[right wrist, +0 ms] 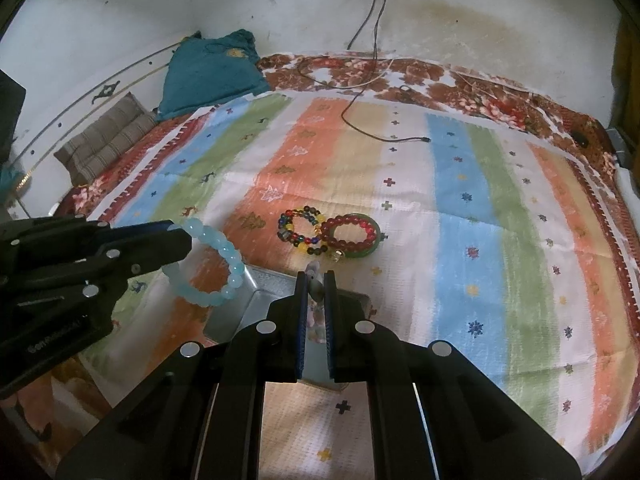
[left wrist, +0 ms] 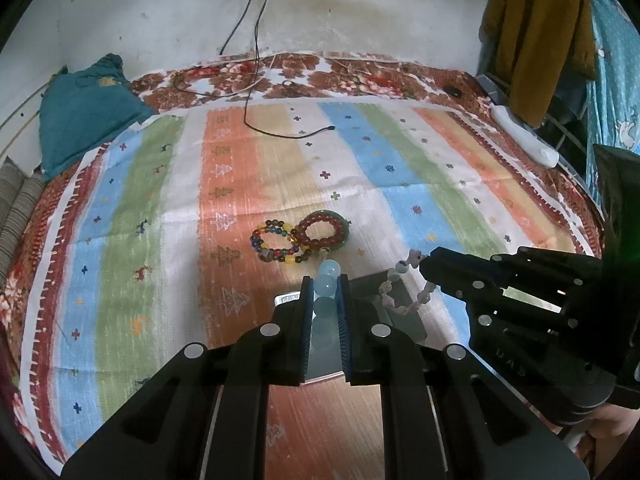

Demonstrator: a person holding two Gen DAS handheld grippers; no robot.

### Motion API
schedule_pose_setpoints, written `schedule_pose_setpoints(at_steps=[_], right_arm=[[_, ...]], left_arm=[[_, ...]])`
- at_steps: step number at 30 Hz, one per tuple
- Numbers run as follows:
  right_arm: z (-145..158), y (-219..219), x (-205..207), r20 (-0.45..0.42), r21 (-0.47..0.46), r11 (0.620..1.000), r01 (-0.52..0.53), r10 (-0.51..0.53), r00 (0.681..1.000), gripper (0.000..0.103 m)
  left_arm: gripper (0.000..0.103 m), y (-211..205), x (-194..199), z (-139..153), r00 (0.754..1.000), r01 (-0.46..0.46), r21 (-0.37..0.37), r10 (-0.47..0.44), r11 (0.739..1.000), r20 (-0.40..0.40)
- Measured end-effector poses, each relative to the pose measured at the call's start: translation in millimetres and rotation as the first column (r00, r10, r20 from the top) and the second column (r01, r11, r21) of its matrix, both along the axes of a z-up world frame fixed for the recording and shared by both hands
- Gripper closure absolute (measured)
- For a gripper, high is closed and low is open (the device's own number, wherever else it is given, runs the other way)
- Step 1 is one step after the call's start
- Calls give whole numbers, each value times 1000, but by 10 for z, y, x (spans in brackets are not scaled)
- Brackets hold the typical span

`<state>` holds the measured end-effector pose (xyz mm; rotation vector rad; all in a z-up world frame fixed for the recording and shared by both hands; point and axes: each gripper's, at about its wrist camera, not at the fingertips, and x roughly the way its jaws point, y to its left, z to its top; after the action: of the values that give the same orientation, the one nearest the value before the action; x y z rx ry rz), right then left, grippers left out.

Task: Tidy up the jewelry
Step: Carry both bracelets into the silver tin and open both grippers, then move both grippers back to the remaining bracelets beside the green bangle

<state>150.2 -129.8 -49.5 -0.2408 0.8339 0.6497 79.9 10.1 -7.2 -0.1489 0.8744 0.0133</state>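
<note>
Left tongs (left wrist: 325, 285) closed narrowly on pale blue glass-bead bracelet (right wrist: 218, 258), held above silver metal tray (right wrist: 256, 300). Right tongs (right wrist: 316, 278) clamped on pastel shaped-bead bracelet (left wrist: 404, 288) over the same tray, on the bed.

Home bedroom, bed against a stained white wall (left wrist: 160, 8), striped blanket (left wrist: 180, 200) over a floral sheet (left wrist: 360, 76), teal pillow (right wrist: 208, 72), clothes (left wrist: 536, 40) hanging, charger cables (left wrist: 256, 40) from a wall socket

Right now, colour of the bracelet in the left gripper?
Pale translucent blue bead bracelet, clearest in the right wrist view.
</note>
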Motion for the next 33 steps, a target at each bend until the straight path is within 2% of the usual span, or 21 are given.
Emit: schedule_pose_setpoints(at_steps=[3,5,6,7,11,23,33], right_arm=[[-3,-22,39,-5,-6,1000,27,-27,1000,93],[-9,-31,64,-6,-15,999,42,-42,999,83],[-15,-41,71,-9,-15,999,48,-48,999,73],[-19,-51,87,-13,-14,998,55,-55,998,69],[-40,-84,159,-35,-11,997,76,-76,996,68],[-169,9,402,-86,-51,994,93,-97,991,56],[-266,104,587,-109,-90,991,97,-106,988,45]], left_arm=[[89,12,4,-8,1000,-17,5,17,1000,-7],[84,52,7,-7,999,-36,5,36,999,-10],[84,81,9,-10,999,-48,7,48,999,-12],[84,100,12,-16,998,-57,10,57,998,-16],[77,188,40,-36,996,-84,2,84,996,-30],[59,424,290,-200,983,-153,-4,152,988,-105],[54,508,581,-369,969,-170,68,179,983,-169]])
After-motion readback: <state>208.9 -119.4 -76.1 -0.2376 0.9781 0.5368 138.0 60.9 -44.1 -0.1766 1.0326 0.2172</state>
